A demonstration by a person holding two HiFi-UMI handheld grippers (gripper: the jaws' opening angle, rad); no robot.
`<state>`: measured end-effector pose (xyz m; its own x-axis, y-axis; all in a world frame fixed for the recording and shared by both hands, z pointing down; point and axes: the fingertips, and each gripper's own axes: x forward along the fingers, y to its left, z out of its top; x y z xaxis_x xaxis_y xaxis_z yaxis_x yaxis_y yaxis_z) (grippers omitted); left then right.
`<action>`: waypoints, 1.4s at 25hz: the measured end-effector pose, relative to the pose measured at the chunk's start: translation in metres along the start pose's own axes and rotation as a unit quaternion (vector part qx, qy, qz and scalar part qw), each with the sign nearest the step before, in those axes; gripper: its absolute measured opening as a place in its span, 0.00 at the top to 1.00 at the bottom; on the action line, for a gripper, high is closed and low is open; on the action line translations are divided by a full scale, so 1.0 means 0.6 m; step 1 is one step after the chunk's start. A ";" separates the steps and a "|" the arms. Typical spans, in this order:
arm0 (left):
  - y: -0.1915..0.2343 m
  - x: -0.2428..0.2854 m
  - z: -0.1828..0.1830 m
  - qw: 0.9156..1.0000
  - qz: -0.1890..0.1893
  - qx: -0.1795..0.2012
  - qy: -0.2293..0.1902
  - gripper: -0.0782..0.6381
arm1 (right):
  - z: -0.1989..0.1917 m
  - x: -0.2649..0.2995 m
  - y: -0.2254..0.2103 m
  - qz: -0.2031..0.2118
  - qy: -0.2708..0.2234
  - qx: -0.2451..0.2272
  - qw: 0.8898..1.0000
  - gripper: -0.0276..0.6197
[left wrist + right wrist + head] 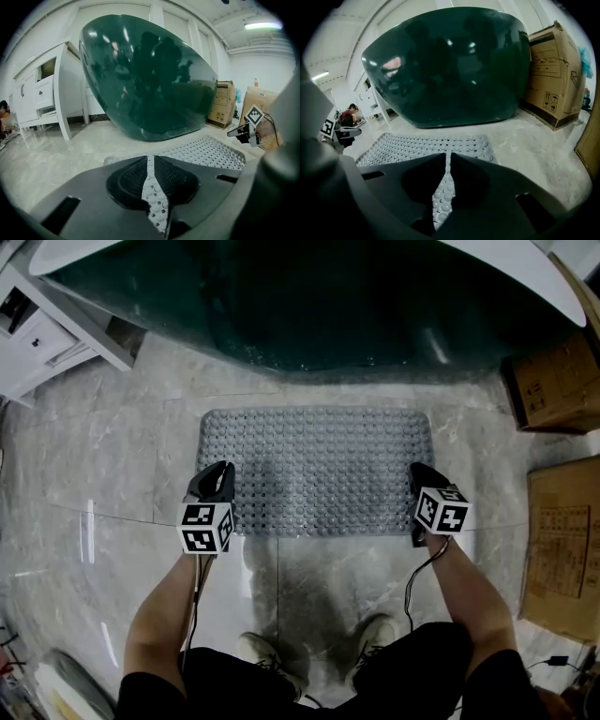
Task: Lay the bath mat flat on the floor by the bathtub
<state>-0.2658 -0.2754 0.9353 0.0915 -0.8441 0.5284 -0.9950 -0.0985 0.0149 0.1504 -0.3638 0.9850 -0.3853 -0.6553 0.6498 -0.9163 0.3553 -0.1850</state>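
**Grey, rectangular, bump-studded rubber bath mat lying flat ahead of both claws**

The bath mat is spreading forward from the claw tips across the pale, marble-look tiled floor. Its far edge is sitting near the dark green glossy bathtub, with a strip of floor showing between them. The left claw is sitting over the mat's near left corner and the right claw over its near right corner. Each claw's jaws are standing slightly apart. The bumps are showing through the slit from underneath, so I am judging that neither claw is clamping anything.

The laying looks all but done to me, and what matters now is coming away cleanly. That means lifting each claw straight up rather than pulling it back, so the corners are not dragging or curling. It is also worth checking that the near edge is lying flush.

The left forearm and right forearm are reaching forward and down, roughly parallel. Both claws are nosing downward at a slant, with their marker cubes facing up.
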 end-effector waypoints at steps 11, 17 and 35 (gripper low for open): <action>-0.022 -0.012 0.015 1.000 -0.021 -0.001 -0.003 0.85 | 0.029 -0.017 0.083 0.070 -0.006 -0.086 0.994 0.93; -0.037 -0.026 0.034 0.999 -0.032 -0.001 -0.016 0.86 | 0.044 -0.034 0.107 0.086 -0.018 -0.108 0.990 0.93; -0.082 -0.101 0.135 0.995 -0.054 -0.015 -0.081 0.87 | 0.108 -0.118 0.148 0.094 -0.065 -0.130 0.985 0.93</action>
<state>-0.2193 -0.2618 0.8338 0.2014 -0.9037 0.3778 -0.9794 -0.1800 0.0916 0.0891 -0.3288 0.8749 -0.5710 -0.6355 0.5197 -0.7754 0.6254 -0.0871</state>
